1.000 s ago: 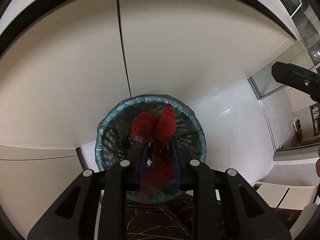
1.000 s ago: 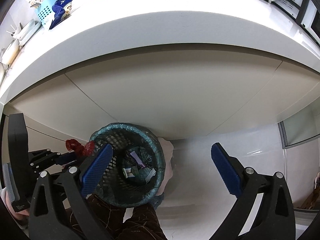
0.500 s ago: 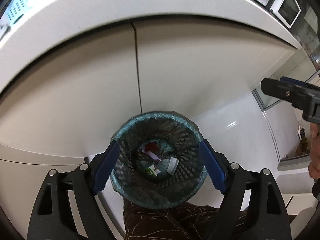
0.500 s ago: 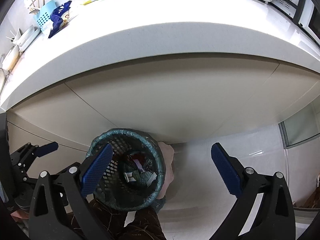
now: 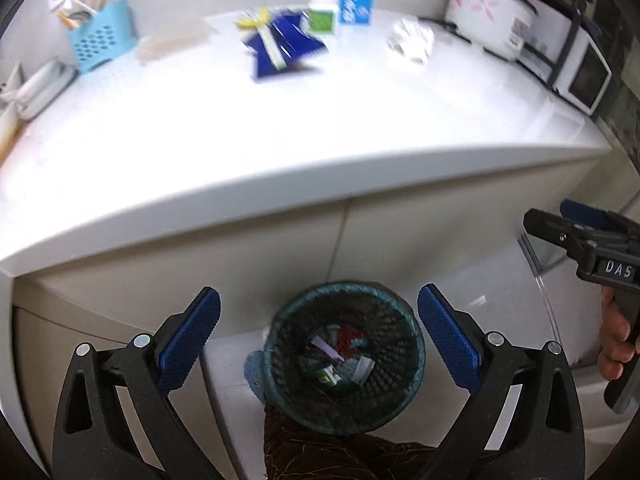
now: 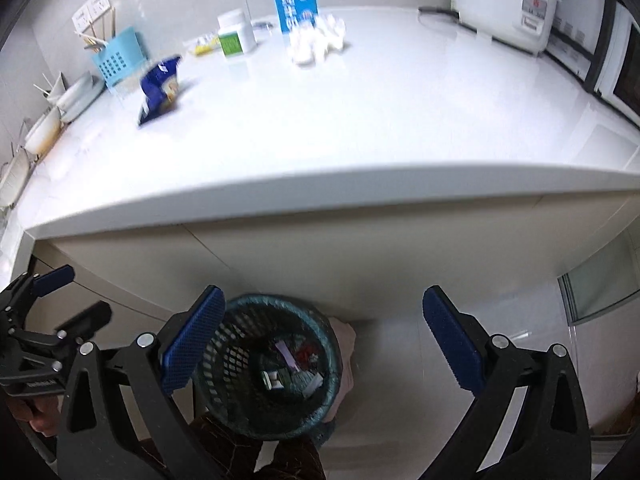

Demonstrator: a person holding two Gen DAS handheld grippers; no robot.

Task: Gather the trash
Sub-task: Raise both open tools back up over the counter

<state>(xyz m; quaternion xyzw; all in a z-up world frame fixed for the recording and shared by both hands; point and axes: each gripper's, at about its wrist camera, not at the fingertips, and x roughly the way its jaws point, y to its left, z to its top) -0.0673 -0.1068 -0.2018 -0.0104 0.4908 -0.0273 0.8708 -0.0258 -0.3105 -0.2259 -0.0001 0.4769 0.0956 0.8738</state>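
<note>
With red wad dropped in the teal mesh wastebasket (image 5: 344, 356), both tongs spread, empty.
Left gripper (image 5: 318, 340) jaws just opened, right gripper (image 6: 320, 344) wide too; next I judge: crumpled blue snack bag (image 5: 280, 46) on the white countertop (image 5: 280, 140).

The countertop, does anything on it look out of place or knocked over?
Mostly tidy. What stands out is the crumpled blue snack bag lying loose mid-counter, a crumpled white wrapper by the milk carton, and a small yellow scrap beside the white jar. Nothing looks spilled.
</note>
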